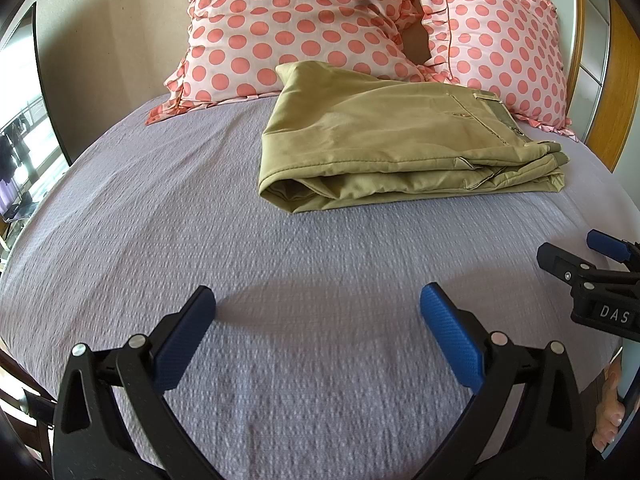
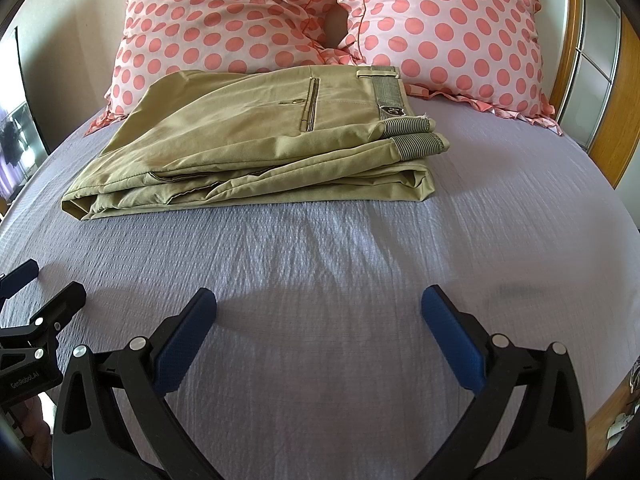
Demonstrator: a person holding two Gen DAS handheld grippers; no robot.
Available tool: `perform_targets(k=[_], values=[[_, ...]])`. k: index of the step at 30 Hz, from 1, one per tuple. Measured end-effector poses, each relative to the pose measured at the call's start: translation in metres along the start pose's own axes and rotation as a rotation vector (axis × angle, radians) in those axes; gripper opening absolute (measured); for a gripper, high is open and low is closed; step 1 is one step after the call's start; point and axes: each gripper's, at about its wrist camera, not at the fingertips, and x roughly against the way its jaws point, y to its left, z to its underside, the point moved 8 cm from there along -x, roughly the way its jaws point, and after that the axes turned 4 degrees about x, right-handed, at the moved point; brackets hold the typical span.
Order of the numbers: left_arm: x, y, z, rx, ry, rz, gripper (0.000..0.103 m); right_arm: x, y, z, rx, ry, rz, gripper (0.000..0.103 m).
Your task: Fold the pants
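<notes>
Khaki pants (image 1: 384, 136) lie folded into a compact stack on the lilac bedspread (image 1: 200, 220), just in front of the pillows. In the right wrist view the pants (image 2: 256, 148) show a striped waistband at their right end. My left gripper (image 1: 318, 300) is open and empty, hovering over bare bedspread well short of the pants. My right gripper (image 2: 319, 300) is also open and empty, equally short of the pants. The right gripper shows at the right edge of the left wrist view (image 1: 588, 264); the left gripper shows at the left edge of the right wrist view (image 2: 32, 292).
Two pink pillows with coral dots (image 1: 296, 24) (image 1: 504, 44) lean against the wall behind the pants. A wooden headboard or frame (image 2: 628, 92) runs along the right. A dark screen and window (image 1: 24, 120) are at the far left.
</notes>
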Motion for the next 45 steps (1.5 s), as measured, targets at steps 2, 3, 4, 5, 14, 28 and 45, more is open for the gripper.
perform_targets(k=[2, 3, 4, 5, 14, 28, 45], values=[[0.0000, 0.0000, 0.0001, 0.000, 0.000, 0.000, 0.101, 0.0002, -0.0002, 0.0000, 0.001, 0.000, 0.000, 0.102], [0.0000, 0.0000, 0.0000, 0.000, 0.000, 0.000, 0.101, 0.0002, -0.0003, 0.0000, 0.001, 0.000, -0.001, 0.102], [0.0000, -0.0001, 0.0001, 0.001, 0.000, 0.000, 0.101, 0.0003, -0.0002, 0.0002, 0.001, 0.000, -0.001, 0.102], [0.0000, -0.0001, 0.0002, 0.000, 0.000, 0.000, 0.101, 0.0004, -0.0002, 0.0003, 0.001, 0.000, -0.001, 0.102], [-0.0001, 0.0002, -0.0002, 0.000, -0.001, 0.000, 0.101, 0.0006, -0.0005, 0.0003, 0.002, 0.001, -0.002, 0.102], [-0.0006, 0.0001, -0.0005, -0.001, 0.008, 0.001, 0.101, 0.0008, -0.0006, 0.0004, 0.003, 0.002, -0.003, 0.102], [-0.0038, -0.0013, -0.0044, 0.001, 0.052, 0.005, 0.101, 0.0012, -0.0010, 0.0005, 0.004, 0.001, -0.004, 0.102]])
